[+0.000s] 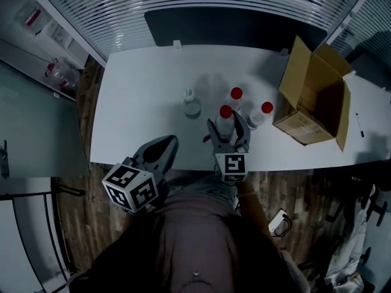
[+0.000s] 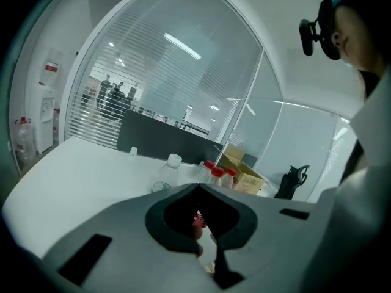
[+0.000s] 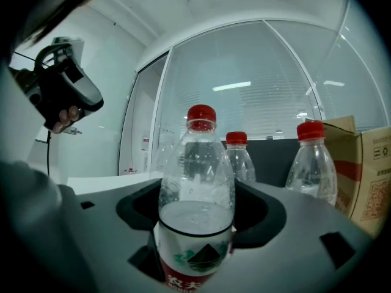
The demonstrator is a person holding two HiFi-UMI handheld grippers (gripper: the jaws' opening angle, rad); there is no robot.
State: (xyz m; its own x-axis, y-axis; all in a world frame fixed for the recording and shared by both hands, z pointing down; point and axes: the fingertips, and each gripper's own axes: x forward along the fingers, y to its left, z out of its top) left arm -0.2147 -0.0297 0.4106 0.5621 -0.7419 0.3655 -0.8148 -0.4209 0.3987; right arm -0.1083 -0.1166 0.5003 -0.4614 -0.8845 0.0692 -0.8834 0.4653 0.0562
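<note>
My right gripper [image 1: 227,134] is shut on a clear water bottle [image 1: 225,119] with a red cap, which stands upright near the front edge of the white table [image 1: 140,96]. In the right gripper view the bottle [image 3: 197,182], about half full, fills the gap between the jaws of the right gripper [image 3: 197,227]. My left gripper [image 1: 165,145] hangs at the table's front edge, left of that bottle, holding nothing. Its jaws meet at the tip in the left gripper view [image 2: 197,188].
Two more red-capped bottles [image 1: 236,97] [image 1: 263,112] stand just behind the held one. A bottle with a pale cap [image 1: 191,104] is to their left. An open cardboard box [image 1: 314,96] sits at the table's right. A dark screen [image 1: 232,26] runs along the far edge.
</note>
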